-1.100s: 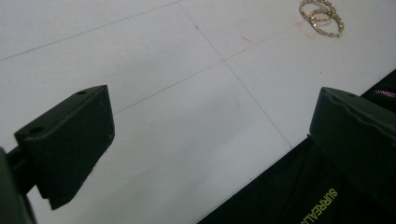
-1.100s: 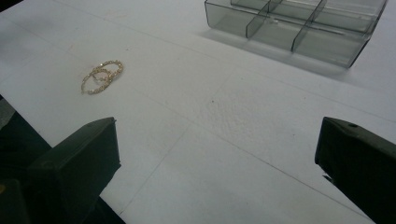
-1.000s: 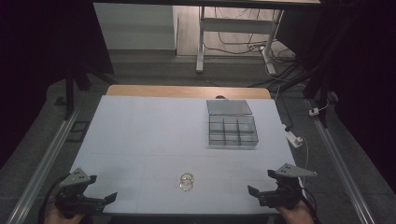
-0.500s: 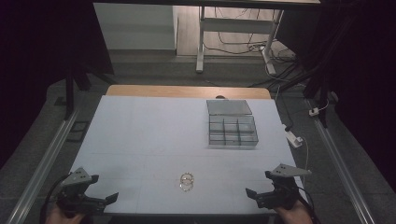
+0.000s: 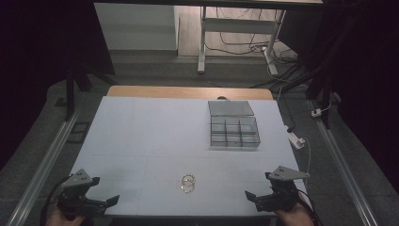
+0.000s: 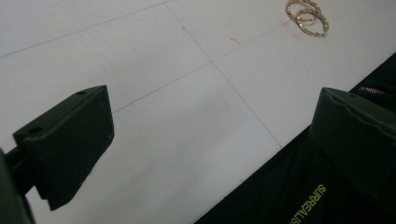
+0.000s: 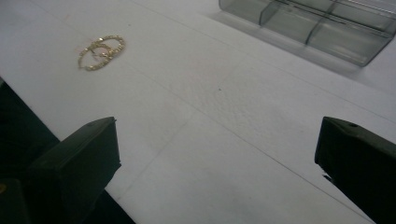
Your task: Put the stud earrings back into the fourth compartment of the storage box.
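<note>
At the near edge of the white table (image 5: 141,136), the left gripper (image 5: 104,202) and the right gripper (image 5: 256,197) both have jaws wide apart and hold nothing. Between them lie two gold rings (image 5: 187,183), touching each other. Farther back stands a clear compartment box (image 5: 234,131), lid open.

Dim room; table (image 5: 141,136) evenly lit from above; soft shadows.

A matt white table top (image 5: 141,136) with a bare wooden far edge carries two glittering gold-coloured metal hoop earrings (image 5: 187,183) and a clear grey, glossy plastic compartment box (image 5: 234,131), while the grippers' jaws look matt black plastic.
</note>
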Demonstrator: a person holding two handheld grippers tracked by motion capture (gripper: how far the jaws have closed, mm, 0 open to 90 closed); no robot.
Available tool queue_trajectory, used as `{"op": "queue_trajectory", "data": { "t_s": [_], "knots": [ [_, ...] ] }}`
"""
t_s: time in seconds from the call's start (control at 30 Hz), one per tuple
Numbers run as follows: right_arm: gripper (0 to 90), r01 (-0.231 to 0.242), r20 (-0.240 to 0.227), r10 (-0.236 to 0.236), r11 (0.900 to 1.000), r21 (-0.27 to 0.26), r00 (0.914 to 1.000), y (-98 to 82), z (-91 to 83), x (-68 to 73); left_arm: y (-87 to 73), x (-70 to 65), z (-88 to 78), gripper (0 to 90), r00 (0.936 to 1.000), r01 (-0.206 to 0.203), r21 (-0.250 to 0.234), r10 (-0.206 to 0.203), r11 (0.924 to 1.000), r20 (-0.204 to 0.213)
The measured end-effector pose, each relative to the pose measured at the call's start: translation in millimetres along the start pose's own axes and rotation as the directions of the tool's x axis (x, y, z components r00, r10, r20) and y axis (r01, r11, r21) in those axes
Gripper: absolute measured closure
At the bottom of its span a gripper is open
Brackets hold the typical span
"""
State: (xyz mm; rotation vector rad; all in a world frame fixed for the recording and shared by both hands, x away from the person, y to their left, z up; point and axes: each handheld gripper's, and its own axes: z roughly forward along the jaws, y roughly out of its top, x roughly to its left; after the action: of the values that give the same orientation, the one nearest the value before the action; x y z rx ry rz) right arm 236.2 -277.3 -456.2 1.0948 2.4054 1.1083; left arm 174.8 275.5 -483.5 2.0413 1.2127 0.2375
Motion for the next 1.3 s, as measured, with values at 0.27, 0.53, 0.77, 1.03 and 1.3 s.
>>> {"op": "queue_trajectory", "data": {
  "t_s": [0.27,0.53,0.77,1.03,1.3],
  "knots": [
    [0.0,0.019,-0.026,-0.019,1.0,-0.002,0.9995,5.7,4.7,6.1,0.0,-0.8,-0.3,0.0,1.0,-0.007,-0.001,0.007,1.0,-0.003],
    [0.0,0.044,-0.045,-0.044,0.999,0.001,0.998,10.9,12.3,10.6,1.1,-1.9,-0.1,0.0,0.9999,-0.012,-0.01,0.012,0.9999,-0.01],
    [0.0,0.073,-0.073,-0.073,0.997,-0.005,0.9947,18.7,20.2,16.2,2.5,-3.0,1.4,0.0,0.9997,-0.023,-0.021,0.023,0.9995,-0.008],
    [0.0,0.105,-0.079,-0.107,0.994,-0.019,0.9911,28.1,30.5,20.4,2.8,-2.4,1.8,0.0,0.9997,-0.023,-0.021,0.023,0.9995,-0.003],
    [0.0,0.147,-0.107,-0.147,0.989,-0.011,0.9833,37.1,47.1,26.6,2.6,-0.4,1.8,0.0,0.9997,-0.014,-0.023,0.015,0.9996,0.019]
  ]
}}
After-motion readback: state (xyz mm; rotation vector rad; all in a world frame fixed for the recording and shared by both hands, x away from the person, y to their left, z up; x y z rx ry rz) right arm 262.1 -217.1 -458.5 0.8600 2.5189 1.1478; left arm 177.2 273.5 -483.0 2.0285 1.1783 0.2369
